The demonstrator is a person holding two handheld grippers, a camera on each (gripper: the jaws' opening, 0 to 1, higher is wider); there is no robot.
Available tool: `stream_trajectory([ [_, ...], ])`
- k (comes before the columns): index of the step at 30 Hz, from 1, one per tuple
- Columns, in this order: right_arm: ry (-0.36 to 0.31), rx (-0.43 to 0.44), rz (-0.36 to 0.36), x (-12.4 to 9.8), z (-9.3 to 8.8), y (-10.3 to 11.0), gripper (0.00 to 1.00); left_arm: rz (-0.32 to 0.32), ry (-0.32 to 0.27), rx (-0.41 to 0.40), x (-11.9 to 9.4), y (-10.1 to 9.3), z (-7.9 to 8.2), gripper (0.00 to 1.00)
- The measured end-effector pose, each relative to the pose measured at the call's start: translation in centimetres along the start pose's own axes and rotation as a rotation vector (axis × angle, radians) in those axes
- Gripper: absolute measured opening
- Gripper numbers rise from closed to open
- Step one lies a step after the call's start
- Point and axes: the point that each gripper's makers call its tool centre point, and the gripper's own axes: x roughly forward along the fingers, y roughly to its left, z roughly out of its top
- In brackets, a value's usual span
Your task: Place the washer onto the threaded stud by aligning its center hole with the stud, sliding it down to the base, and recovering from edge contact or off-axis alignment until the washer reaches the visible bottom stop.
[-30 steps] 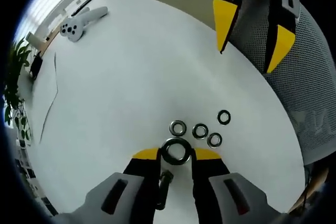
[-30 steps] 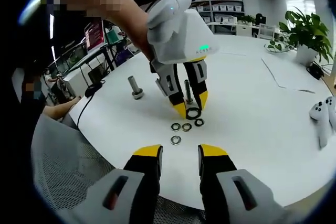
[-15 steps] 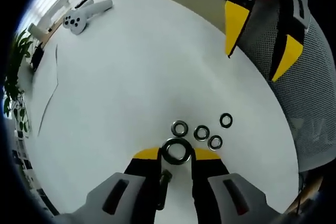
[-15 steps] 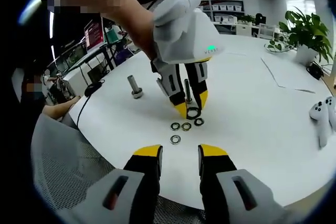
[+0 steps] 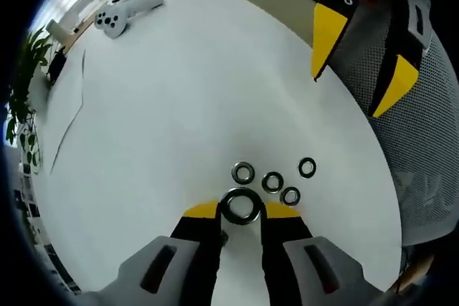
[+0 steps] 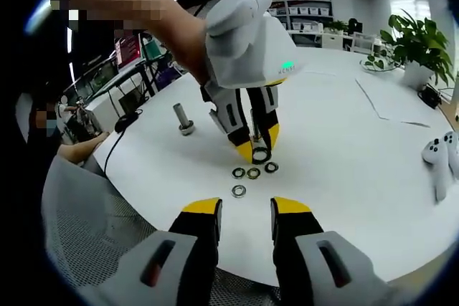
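Note:
My left gripper (image 5: 240,208) is shut on a large dark washer (image 5: 240,206), held flat between its yellow tips just above the white table (image 5: 165,120). In the right gripper view the left gripper (image 6: 259,150) points down at the table with the washer (image 6: 261,154) at its tips, and a threaded stud (image 6: 254,123) shows between its jaws above the washer. A second stud (image 6: 183,118) stands upright on the table to the left. My right gripper (image 6: 246,209) hovers open near the table's edge, holding nothing; its yellow tips also appear as the right gripper (image 5: 358,59).
Several small loose washers (image 5: 272,182) lie on the table just past the left tips, also seen as washers (image 6: 247,173). A white controller (image 5: 118,16) lies far off. A grey mesh chair (image 5: 423,134) and a person's sleeve sit beside the table edge. A potted plant (image 6: 416,48) stands behind.
The left gripper has tipped slightly; the stud between its jaws is now nearly hidden in its own view. The loose washers and the right gripper have stayed put.

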Motion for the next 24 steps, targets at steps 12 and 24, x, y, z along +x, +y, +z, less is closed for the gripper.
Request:
stream_trajectory([
  [12, 0.003, -0.002, 0.001, 0.0, -0.1, 0.0, 0.3, 0.018, -0.016, -0.012, -0.8, 0.1, 0.5, 0.18],
  [24, 0.007, -0.008, 0.004, 0.0, -0.1, 0.1, 0.3, 0.056, -0.068, -0.024, -3.6, -0.4, 1.4, 0.18],
])
